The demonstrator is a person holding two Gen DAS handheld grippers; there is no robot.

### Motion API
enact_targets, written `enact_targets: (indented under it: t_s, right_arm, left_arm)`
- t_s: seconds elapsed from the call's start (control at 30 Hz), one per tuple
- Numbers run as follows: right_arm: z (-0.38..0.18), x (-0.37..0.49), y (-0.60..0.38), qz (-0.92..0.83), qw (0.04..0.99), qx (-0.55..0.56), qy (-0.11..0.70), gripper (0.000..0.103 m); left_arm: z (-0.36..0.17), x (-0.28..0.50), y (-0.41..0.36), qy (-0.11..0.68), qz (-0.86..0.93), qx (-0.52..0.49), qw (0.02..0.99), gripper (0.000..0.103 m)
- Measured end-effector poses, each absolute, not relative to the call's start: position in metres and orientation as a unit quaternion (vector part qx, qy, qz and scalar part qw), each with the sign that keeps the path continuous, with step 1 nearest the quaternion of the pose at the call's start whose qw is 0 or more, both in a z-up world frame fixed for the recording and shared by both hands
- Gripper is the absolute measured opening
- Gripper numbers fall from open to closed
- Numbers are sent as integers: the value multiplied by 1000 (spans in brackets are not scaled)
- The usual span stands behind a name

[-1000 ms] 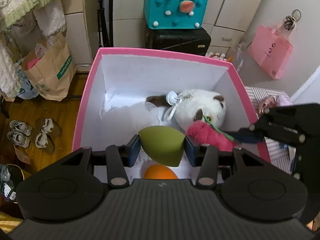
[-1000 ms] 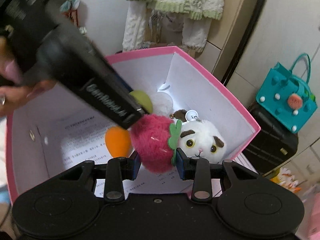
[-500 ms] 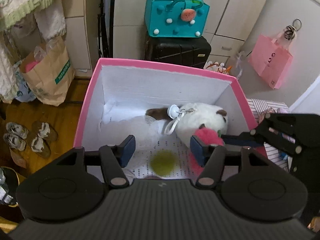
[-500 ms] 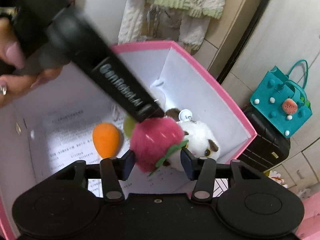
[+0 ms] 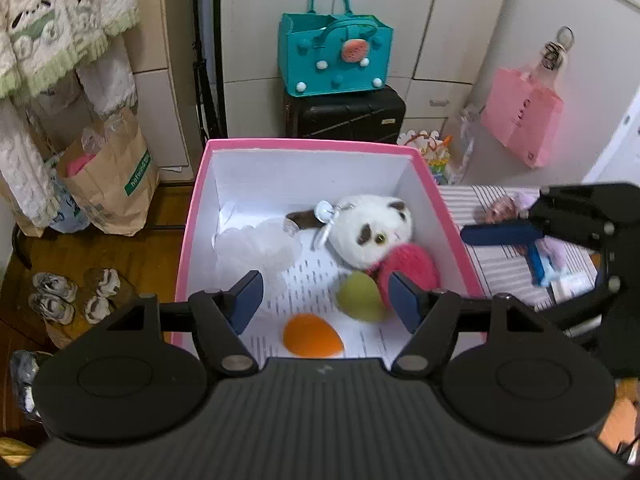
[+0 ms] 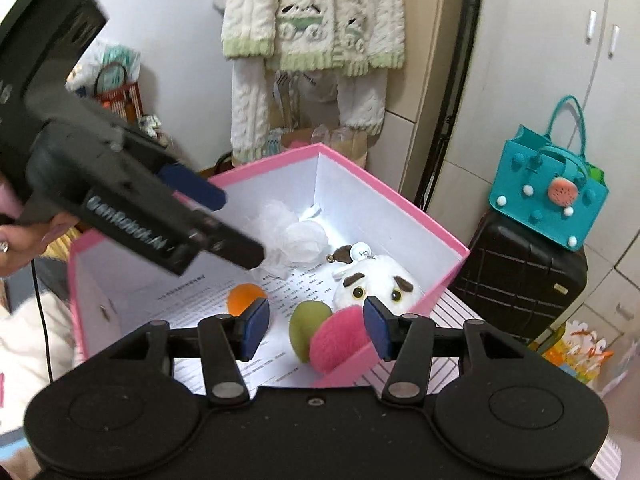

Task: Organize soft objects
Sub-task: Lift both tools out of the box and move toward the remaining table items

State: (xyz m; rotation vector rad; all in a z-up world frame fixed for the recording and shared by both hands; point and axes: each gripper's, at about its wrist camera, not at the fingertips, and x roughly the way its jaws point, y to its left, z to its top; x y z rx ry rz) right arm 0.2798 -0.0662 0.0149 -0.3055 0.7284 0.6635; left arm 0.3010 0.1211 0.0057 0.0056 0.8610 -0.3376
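Note:
A pink box (image 5: 192,216) with white walls holds a white plush cat (image 5: 372,228), a pink plush strawberry (image 5: 412,262), a green sponge egg (image 5: 360,298), an orange sponge egg (image 5: 312,336) and a white mesh puff (image 5: 260,244). My left gripper (image 5: 324,300) is open and empty above the box's near edge. My right gripper (image 6: 316,330) is open and empty above the box (image 6: 400,196); the strawberry (image 6: 340,338), the green egg (image 6: 306,324), the orange egg (image 6: 242,296) and the cat (image 6: 380,284) lie below it.
A striped cloth (image 5: 500,264) right of the box carries small soft things (image 5: 500,208). Behind stand a black suitcase (image 5: 344,112) with a teal bag (image 5: 336,56), a pink bag (image 5: 520,120), a paper bag (image 5: 112,176) and shoes (image 5: 72,292).
My left gripper opened and dropped the green egg into the box. My right gripper opened and let the strawberry fall beside the cat. Both grippers rose and drew back.

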Motion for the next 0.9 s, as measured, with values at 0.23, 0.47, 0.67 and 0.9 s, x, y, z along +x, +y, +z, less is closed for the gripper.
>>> enact_targets:
  t_s: [0.23,0.47,0.67,0.9]
  right_arm:
    - [37,246,-88,339,870,-109,340,57]
    - [61,202,-97,342,876,-117,320,57]
    - [72,168,-110,341,880,-124,308,58]
    - [79,131,-137,338,882,-124,303,61]
  left_arm:
    - [33,263,114,407,-165,34,898,73]
    - [59,219,104,404,-160,64,899,80]
    - [73,186,98,391,-170,74,901,84]
    - [75,150,89,387,-186,83,899,93]
